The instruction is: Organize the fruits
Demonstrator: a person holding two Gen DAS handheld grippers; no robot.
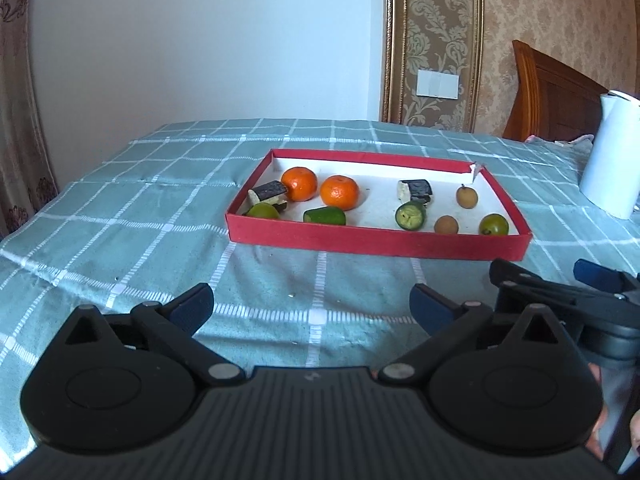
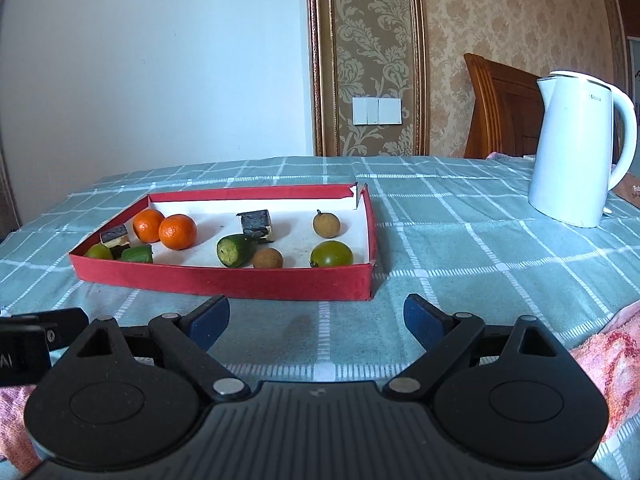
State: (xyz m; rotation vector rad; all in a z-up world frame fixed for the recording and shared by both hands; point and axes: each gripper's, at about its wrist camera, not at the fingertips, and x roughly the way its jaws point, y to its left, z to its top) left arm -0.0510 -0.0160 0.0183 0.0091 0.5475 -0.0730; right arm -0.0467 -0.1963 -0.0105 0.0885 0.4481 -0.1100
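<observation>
Fruit lies loose in the red tray (image 2: 224, 282) on the checked surface (image 2: 440, 240): two oranges (image 2: 177, 232) look firm, round, likely to roll; grasp across the middle. Left gripper (image 1: 312, 306) and right gripper (image 2: 316, 320) both gape, empty, short of the tray.

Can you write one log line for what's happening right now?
left claw: open, empty | right claw: open, empty | red box: holds two oranges, other fruit | kettle: right of box

Oranges (image 2: 166, 230), green fruits (image 2: 331, 254), brown longans (image 2: 326, 224) scattered in red tray (image 2: 224, 278)
</observation>
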